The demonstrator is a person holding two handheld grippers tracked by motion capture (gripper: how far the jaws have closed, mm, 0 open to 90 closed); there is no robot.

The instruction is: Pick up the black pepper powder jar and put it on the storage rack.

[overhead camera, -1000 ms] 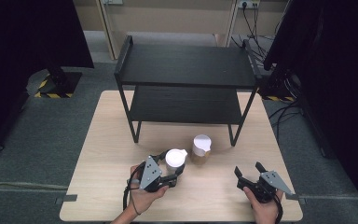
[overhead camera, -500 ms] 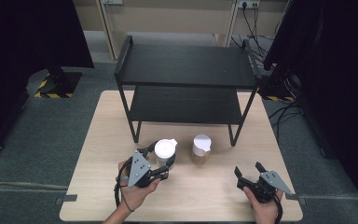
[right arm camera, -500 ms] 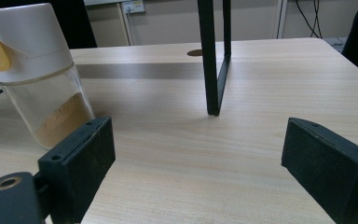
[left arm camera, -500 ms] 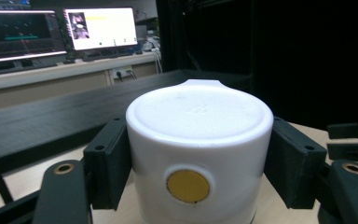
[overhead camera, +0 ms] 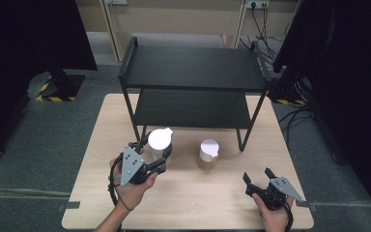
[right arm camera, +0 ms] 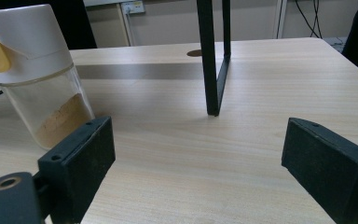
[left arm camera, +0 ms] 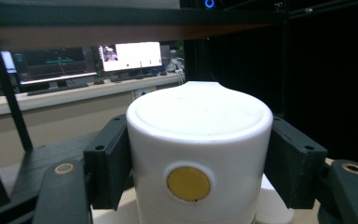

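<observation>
The left tongs [overhead camera: 160,155], clenched on a white-lidded jar [overhead camera: 159,143], had carried it toward the black rack [overhead camera: 192,67], probably for shelving; the right tongs [overhead camera: 261,179] gaped idle.

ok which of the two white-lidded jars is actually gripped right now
The left jar, clamped in the left gripper by the rack's front leg. The other jar stands free on the table.

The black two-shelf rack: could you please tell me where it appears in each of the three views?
High view: the rack stands at the far middle of the table.
Left gripper view: its shelf spans the top, above the held jar.
Right gripper view: one leg rises at upper centre.
Shared landmark: the light wooden table under it.
</observation>
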